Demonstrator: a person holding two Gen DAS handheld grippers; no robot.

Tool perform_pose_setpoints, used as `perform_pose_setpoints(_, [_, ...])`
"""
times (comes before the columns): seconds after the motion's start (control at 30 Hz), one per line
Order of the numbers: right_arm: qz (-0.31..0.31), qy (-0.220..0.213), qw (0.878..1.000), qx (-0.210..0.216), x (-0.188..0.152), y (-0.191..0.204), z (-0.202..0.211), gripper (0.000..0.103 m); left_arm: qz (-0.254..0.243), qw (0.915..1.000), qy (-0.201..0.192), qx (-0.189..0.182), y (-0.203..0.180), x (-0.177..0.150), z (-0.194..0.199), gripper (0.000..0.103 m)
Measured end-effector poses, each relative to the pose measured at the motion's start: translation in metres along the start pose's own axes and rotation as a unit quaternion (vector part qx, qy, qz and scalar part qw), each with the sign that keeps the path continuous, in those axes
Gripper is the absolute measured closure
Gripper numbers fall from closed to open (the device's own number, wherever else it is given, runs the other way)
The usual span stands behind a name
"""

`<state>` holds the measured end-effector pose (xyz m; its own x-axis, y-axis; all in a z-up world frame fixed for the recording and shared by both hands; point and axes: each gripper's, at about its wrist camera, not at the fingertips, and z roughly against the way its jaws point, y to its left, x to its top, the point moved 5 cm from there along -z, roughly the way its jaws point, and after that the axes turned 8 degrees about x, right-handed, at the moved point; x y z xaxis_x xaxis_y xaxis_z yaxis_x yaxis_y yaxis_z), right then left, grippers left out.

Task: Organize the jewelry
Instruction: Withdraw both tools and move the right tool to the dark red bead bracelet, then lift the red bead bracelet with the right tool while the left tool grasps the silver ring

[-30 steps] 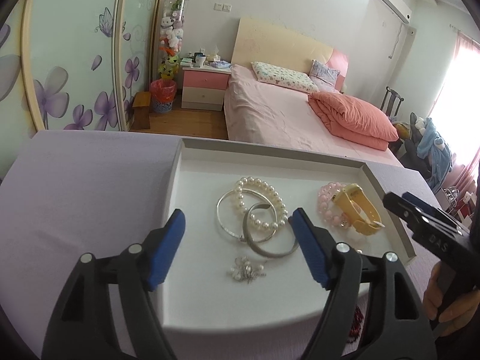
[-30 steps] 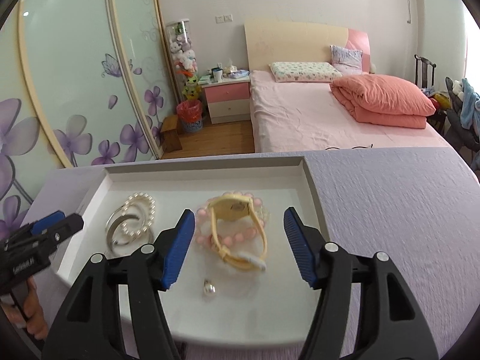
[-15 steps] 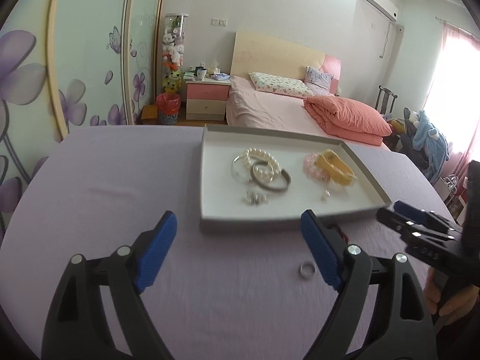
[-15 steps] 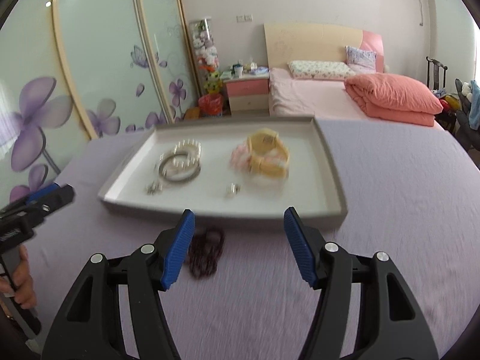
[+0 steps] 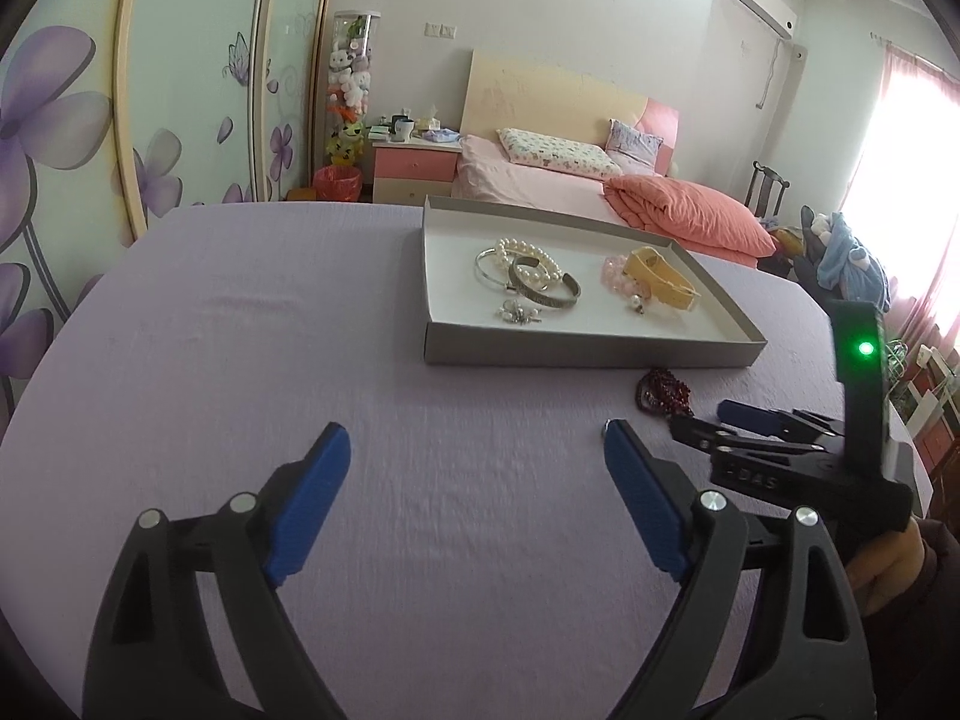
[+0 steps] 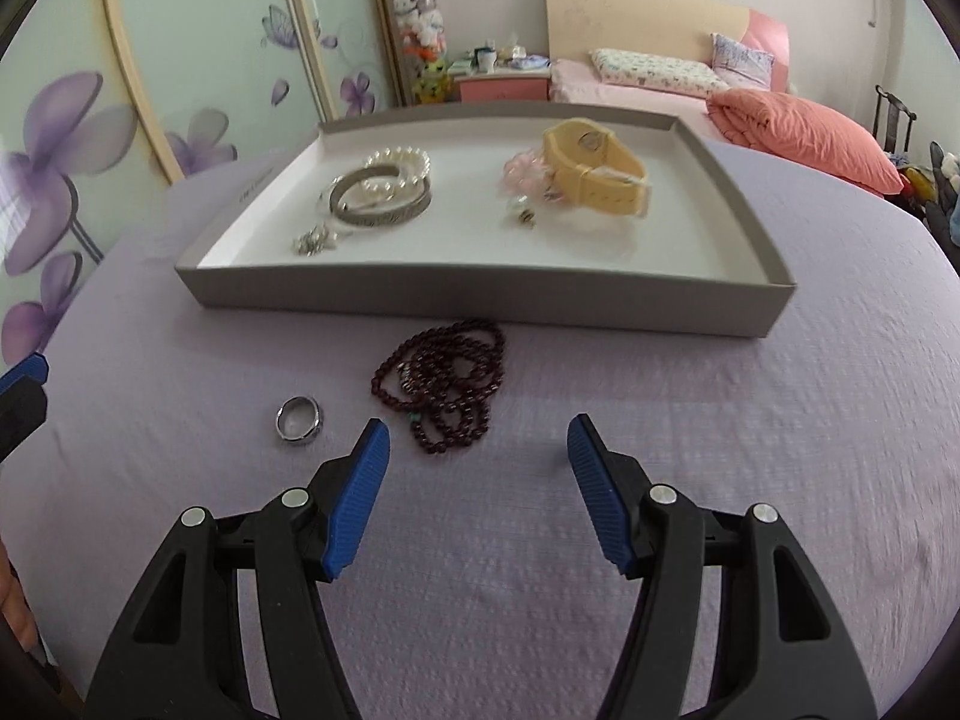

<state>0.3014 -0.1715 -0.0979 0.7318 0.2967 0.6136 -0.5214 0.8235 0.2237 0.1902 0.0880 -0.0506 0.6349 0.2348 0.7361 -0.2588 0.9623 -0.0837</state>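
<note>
The left tool (image 5: 474, 450) is hovering over the purple table (image 5: 240, 330) with its jaws spread wide and nothing between them; they have just been opening. The right tool (image 6: 477, 441) is standing partly open, empty too. Just ahead of its left finger is lying the dark bead string (image 6: 444, 384), with the silver ring (image 6: 298, 420) to the left of that finger. Beyond them is sitting the grey tray (image 6: 480, 303), holding bracelets and a yellow watch (image 6: 594, 171). A second ago both tools were hanging over the tray; now they are sitting back from it.
</note>
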Motion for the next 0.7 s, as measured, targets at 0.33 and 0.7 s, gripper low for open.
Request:
perform_pose_setpoints(0.33, [0.023, 0.001, 0.999, -0.027, 0.01, 0.013, -0.014, 0.043, 0.003, 1.0, 0.005, -0.003, 0.001, 0.0, -0.005, 0.016])
perform_pose_setpoints(0.7, [0.043, 0.006, 0.999, -0.017, 0.014, 0.023, -0.013, 0.086, -0.004, 0.9999, 0.016, -0.002, -0.007, -0.005, -0.013, 0.016])
